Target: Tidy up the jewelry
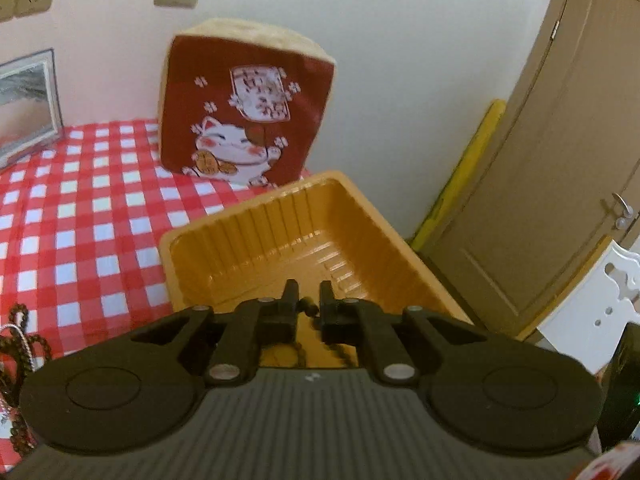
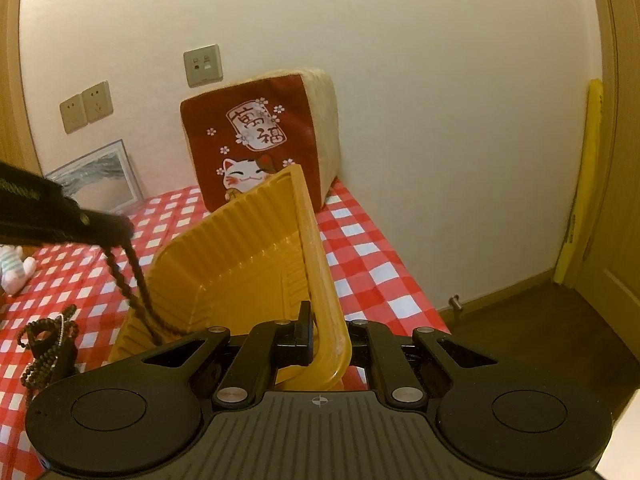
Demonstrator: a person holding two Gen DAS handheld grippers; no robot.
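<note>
A yellow ribbed plastic tray (image 1: 304, 232) sits at the near right of the red-checked table; in the right wrist view the tray (image 2: 256, 256) is tilted up. My right gripper (image 2: 326, 332) is shut on the tray's rim. My left gripper (image 1: 309, 300) is shut on a dark bead string (image 1: 308, 305) and holds it over the tray; in the right wrist view that string (image 2: 138, 280) hangs from it down into the tray. More dark bead strings (image 1: 20, 344) lie on the cloth at the left, also in the right wrist view (image 2: 46, 340).
A red lucky-cat cushion (image 1: 244, 108) leans on the wall behind the tray. A framed picture (image 1: 28, 108) stands at the back left. A small plush toy (image 2: 14, 268) lies at the left. The table's right edge drops to the floor beside a door (image 1: 560, 160).
</note>
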